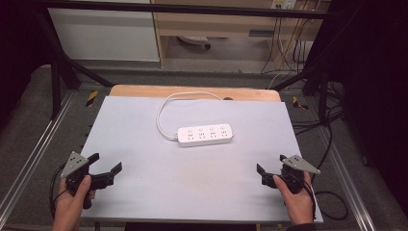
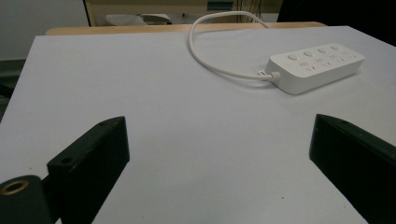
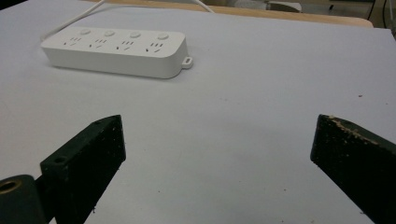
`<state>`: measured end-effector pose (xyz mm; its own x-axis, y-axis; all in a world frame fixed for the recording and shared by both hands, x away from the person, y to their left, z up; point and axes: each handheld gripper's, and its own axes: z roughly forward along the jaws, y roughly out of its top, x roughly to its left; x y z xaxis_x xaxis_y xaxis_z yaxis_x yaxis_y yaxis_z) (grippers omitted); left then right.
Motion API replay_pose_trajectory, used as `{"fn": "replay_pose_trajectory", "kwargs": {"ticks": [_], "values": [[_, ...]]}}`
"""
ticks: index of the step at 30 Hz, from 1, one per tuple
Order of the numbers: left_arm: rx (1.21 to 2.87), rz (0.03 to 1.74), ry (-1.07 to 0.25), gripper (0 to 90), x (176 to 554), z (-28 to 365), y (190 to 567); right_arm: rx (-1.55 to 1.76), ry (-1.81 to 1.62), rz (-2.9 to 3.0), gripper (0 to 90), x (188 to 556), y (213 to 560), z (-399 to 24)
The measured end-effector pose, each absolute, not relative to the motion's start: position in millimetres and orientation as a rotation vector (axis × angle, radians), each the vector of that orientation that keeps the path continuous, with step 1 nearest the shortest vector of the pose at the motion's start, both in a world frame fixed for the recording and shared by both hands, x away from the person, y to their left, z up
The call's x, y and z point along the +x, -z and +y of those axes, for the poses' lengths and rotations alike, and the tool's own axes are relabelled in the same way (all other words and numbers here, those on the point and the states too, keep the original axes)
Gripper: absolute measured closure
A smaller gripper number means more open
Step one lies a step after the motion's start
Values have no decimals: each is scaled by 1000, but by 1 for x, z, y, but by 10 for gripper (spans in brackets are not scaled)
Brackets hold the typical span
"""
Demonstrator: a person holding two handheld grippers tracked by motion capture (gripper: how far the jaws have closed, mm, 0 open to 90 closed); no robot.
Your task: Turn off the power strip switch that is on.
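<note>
One matte grey table [image 1: 144,192] carries a smooth white plastic power strip [image 1: 205,135] at its centre, rounded, four-socketed, its cord [image 1: 166,103] looping toward the far edge. Well short of the strip, the left gripper [image 1: 105,166] and right gripper [image 1: 270,163] hover spread, empty. Probably best approached squarely, pinching across its narrow sides.

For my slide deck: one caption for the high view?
Two open hand-held grippers, left gripper and right gripper, rest at the near corners of a grey mat, white power strip centred.
</note>
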<state>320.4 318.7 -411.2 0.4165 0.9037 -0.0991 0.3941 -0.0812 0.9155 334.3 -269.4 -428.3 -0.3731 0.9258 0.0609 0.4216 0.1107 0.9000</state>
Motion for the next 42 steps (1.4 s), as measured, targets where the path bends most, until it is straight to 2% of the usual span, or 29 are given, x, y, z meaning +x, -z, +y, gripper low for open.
{"fn": "replay_pose_trajectory", "kwargs": {"ticks": [6,16,31,36,42], "values": [[1672,1153,-639,50,320,319,412,1312,-1267,1838,29,334,423,-267],[1686,1148,-639,50,320,318,412,1244,-1323,1851,26,340,394,-247],[1688,1154,-634,50,321,318,413,1190,-1324,1877,25,373,362,-220],[1689,1154,-634,50,321,318,413,1172,-1326,1882,48,379,357,-213],[1693,1153,-635,50,321,319,413,1189,-1357,1859,116,391,351,-209]]}}
